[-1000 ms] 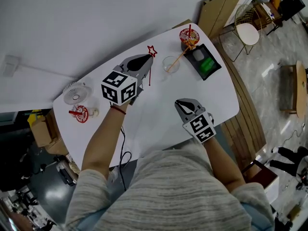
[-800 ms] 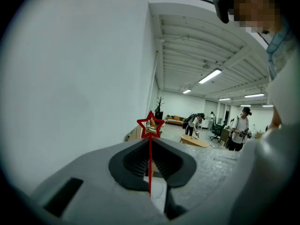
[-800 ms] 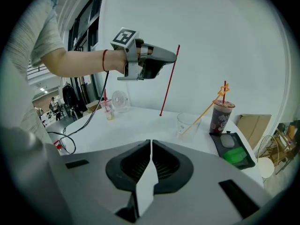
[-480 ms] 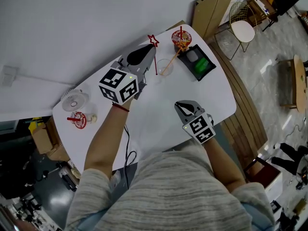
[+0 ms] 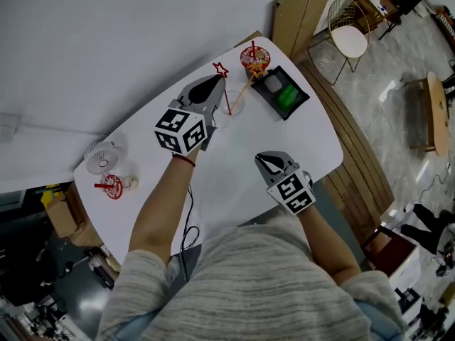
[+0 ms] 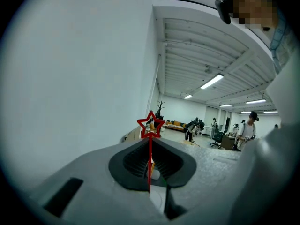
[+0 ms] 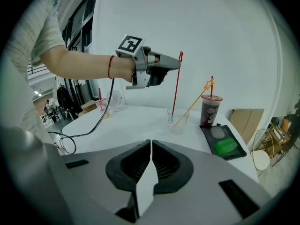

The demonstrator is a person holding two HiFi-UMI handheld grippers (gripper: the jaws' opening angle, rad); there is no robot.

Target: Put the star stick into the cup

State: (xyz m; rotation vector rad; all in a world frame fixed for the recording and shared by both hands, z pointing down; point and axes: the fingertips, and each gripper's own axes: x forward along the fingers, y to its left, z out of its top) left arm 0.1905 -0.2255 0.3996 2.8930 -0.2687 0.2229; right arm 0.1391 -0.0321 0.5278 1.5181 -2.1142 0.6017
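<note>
Left gripper (image 5: pixel 215 85) is holding the thin red star-topped stick (image 5: pixel 226 94) over the clear plastic cup (image 5: pixel 233 105).
Its jaws are clenching the stick upright, with the lower tip at the cup's mouth; the next move probably calls for lowering it straight down, then releasing. Right gripper (image 5: pixel 266 160), clenched on nothing, is waiting apart.

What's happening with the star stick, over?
Left hand-held gripper shut on star stick. Right hand-held gripper shut, empty. Tip at cup mouth. Orange stick leaning in cup.

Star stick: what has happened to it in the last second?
The left tool, shut on the star stick, carried it to the cup, where its lower end now hangs at the mouth. The grip stayed the same; the right tool stayed shut and empty, the orange stick stayed in the cup.
</note>
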